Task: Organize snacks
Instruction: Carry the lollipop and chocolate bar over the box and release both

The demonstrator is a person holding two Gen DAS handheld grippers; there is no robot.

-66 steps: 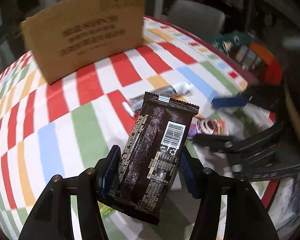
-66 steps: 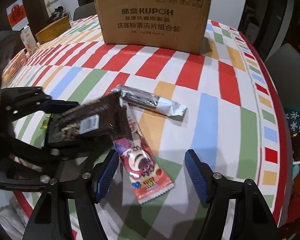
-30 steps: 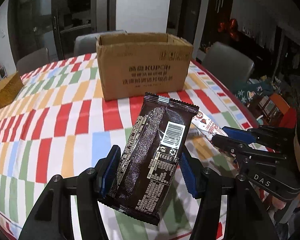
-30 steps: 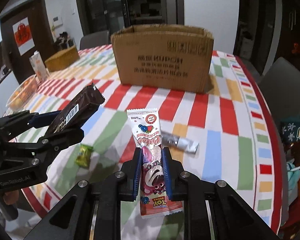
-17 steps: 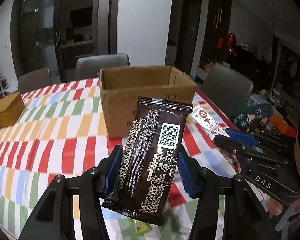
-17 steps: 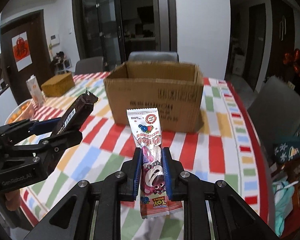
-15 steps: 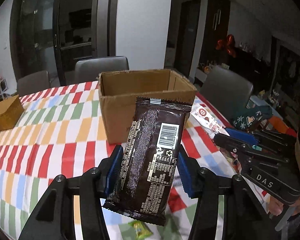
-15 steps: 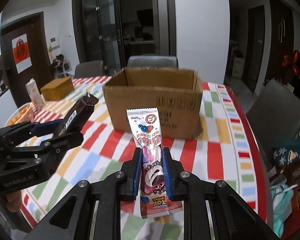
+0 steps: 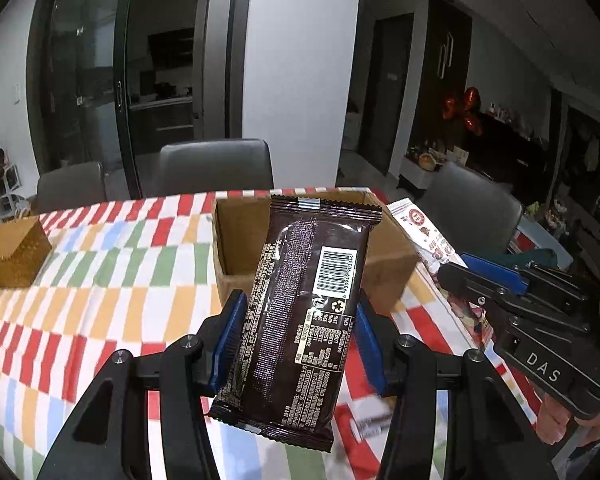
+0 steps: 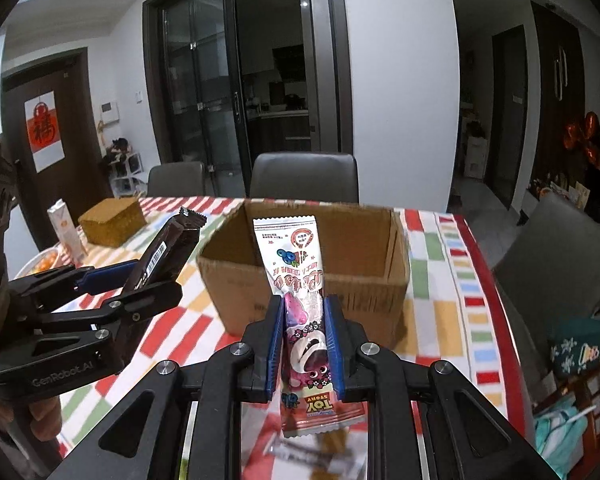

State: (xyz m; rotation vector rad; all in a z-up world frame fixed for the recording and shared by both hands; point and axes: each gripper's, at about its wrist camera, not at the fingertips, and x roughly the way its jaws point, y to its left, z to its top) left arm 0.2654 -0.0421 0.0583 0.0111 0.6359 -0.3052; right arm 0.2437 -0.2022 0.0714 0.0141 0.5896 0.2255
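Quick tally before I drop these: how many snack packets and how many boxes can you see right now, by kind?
Snack packets held in a gripper: 2, the dark brown packet and the pink Toy Story packet
Snack packets on the table: 1, a blurred silver wrapper
Open cardboard boxes: 1
Small brown boxes: 1
Cartons: 1
Total: 6

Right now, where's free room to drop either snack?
Open box looks empty, as far as visible. Bare cloth between it and the brown block. Crowded near edge: silver wrapper below both grippers.
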